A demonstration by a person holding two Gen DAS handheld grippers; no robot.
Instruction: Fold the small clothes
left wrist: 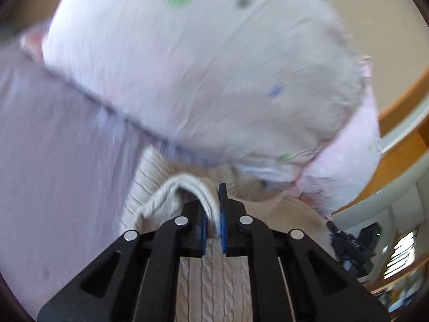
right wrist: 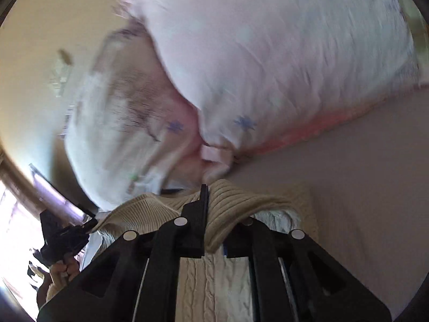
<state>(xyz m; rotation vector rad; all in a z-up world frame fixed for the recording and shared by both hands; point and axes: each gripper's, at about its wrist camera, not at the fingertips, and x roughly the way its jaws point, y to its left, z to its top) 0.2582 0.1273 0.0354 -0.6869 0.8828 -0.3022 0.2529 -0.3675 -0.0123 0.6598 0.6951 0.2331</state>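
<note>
I hold a cream cable-knit sweater (left wrist: pixel 211 276) lifted over the bed: left claw (left wrist: pixel 213 222) and right claw (right wrist: pixel 214 230) each clamped on its ribbed edge (right wrist: pixel 236 201). I judge the knit soft, light and floppy, best taken at hems. Beyond: lavender bedsheet (left wrist: pixel 53 177), patterned pillows (right wrist: pixel 281 53), beige wall (right wrist: pixel 53 26).
</note>
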